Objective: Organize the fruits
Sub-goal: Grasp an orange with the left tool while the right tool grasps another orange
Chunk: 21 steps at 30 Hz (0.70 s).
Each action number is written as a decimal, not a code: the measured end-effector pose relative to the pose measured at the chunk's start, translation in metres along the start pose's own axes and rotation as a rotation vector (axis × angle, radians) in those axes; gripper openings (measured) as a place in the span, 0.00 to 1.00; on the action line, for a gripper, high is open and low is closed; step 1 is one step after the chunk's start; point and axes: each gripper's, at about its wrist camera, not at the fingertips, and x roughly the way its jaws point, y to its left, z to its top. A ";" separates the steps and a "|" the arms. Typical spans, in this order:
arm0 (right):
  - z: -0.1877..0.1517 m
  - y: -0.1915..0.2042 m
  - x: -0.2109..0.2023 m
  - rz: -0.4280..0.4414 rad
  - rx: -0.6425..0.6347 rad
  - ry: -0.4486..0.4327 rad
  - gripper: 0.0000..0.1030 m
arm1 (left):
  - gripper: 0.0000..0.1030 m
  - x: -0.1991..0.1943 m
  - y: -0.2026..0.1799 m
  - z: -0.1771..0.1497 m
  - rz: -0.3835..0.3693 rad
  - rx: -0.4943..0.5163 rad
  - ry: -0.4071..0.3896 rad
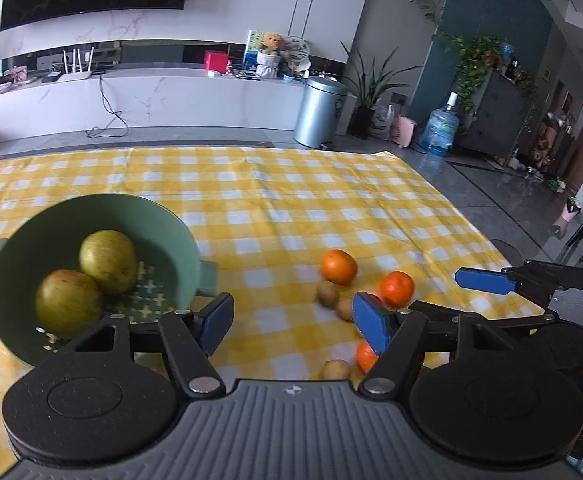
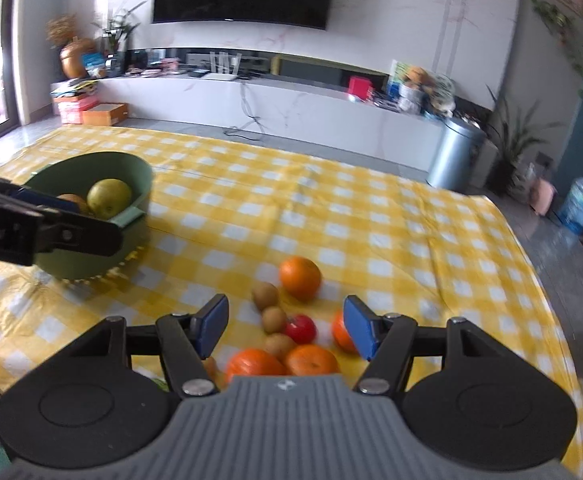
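Table w/ yellow check cloth (image 1: 291,184), wrinkled in places; a soft surface, so round fruit may roll.

Green colander bowl (image 1: 163,232), left side of cloth, tilted toward cam in the left wrist view. Rigid plastic w/ side handles, perforated floor. Light by the look of it, so a hard drop could shove it.

Two yellow-green apples (image 1: 109,254) inside bowl, touching each other. Biggest fruit, firm, smooth skin.

Loose pile right of bowl, well apart from it:
- Oranges (image 2: 300,278), several; one sits at far edge of the pile, others nearer cam. Firm but w/ some give, dimpled skin, decent friction. Take across the widest part, pads on opposite sides.
- Small brown fruits (image 2: 265,295), prob. kiwi or longan, can't tell. Light, roll easily; close gently, centred.
- One small red fruit (image 2: 301,328) mid-pile, touching a brown one. Glossy, prob. slippery and bruisable. Crowded by neighbours, so clear those first.

Left gripper (image 1: 291,318): jaws wide apart, nothing btwn, hovering btwn bowl and pile.

Right gripper (image 2: 285,328): jaws apart, empty, above the pile; red fruit and brown ones show in the gap, not gripped.
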 end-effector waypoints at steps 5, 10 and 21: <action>-0.011 -0.022 0.003 -0.013 0.112 0.035 0.61 | 0.76 0.012 -0.001 -0.012 -0.023 -0.023 0.023; -0.017 -0.029 0.014 -0.025 0.172 0.075 0.62 | 0.73 0.025 -0.005 -0.020 -0.003 -0.020 0.065; -0.016 -0.061 0.045 -0.033 0.403 0.118 0.55 | 0.69 0.059 -0.024 -0.009 -0.018 -0.005 0.058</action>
